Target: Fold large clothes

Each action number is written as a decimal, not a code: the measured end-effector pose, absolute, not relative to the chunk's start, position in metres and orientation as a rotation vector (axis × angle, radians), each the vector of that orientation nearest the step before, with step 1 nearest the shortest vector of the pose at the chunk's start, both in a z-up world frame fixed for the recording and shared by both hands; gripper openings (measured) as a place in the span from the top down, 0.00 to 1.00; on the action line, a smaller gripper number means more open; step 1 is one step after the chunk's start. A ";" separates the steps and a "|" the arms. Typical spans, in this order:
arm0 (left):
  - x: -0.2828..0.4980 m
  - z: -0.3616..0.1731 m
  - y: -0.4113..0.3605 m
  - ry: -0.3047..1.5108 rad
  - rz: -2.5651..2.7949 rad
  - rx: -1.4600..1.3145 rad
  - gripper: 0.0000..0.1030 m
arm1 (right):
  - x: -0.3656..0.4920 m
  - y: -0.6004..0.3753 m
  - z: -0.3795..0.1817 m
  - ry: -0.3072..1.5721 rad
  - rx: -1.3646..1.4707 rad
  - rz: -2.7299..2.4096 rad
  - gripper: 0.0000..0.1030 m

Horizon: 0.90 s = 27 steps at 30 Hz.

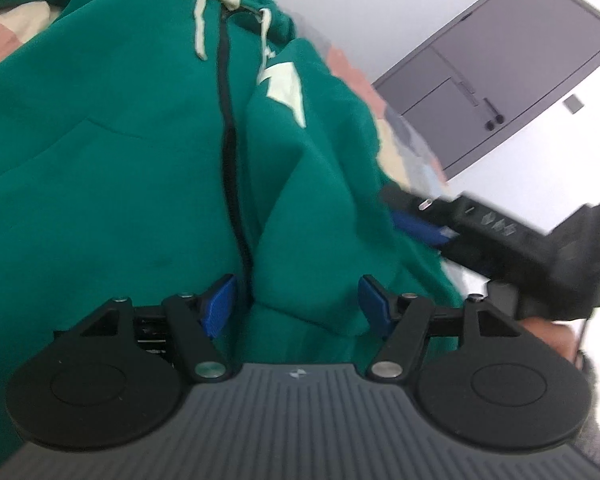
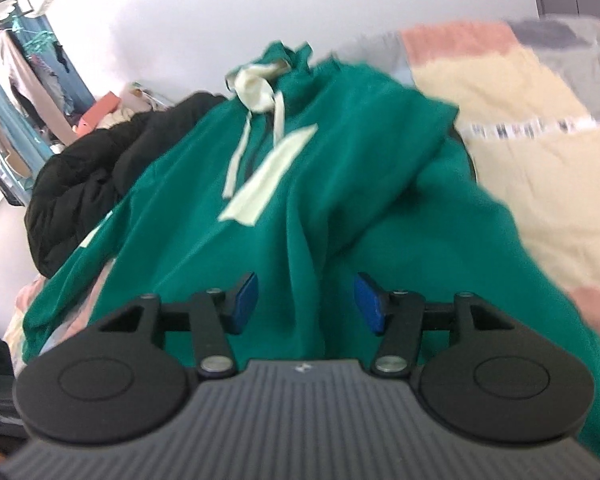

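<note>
Blue-padded fingers (image 1: 220, 306) of the left gripper (image 1: 298, 304) are standing moderately apart, and green fabric is lying between them without either pad pressing on it. The right gripper (image 2: 306, 302) is showing the same: blue pads spread, a ridge of cloth running up between them, nothing clamped.

Ahead of both sets of fingers the large green zip-front hooded sweatshirt (image 1: 120, 152) is lying spread over a patchwork bedcover of pink, cream and grey blocks (image 2: 500, 92). Its dark zip line (image 1: 230, 140) is running straight away from the left fingers; cream drawcords (image 2: 278, 120) and pale cream printed patches (image 2: 268, 176) are lying further out.

Writing: the patches are showing no readable letters. A small emblem on each gripper body is too small to read.

Beyond the left side of the right fingers a black padded garment (image 2: 80, 184) is lying heaped, partly covered by the sweatshirt. Motion blur is smearing the bedcover's edge and the right gripper as seen from the left wrist.
</note>
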<state>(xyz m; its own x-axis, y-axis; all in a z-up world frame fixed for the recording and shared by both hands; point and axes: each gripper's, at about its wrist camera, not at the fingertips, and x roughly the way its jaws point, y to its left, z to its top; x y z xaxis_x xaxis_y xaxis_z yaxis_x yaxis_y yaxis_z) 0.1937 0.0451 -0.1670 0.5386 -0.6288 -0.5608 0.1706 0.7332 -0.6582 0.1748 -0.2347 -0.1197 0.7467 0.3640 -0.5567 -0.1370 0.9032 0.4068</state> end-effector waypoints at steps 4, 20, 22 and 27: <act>0.197 -0.169 0.047 0.873 -0.493 -0.595 0.80 | 0.181 -0.221 -0.108 0.587 0.278 0.339 0.45; 0.181 -0.129 0.145 0.597 -0.323 -0.753 0.85 | 0.251 -0.149 -0.120 0.581 0.038 0.544 0.48; 0.189 -0.131 0.140 0.655 -0.252 -0.636 0.85 | 0.250 -0.148 -0.129 0.595 0.023 0.530 0.48; 0.202 -0.153 0.128 0.799 -0.159 -0.489 0.84 | 0.247 -0.140 -0.159 0.686 -0.063 0.495 0.48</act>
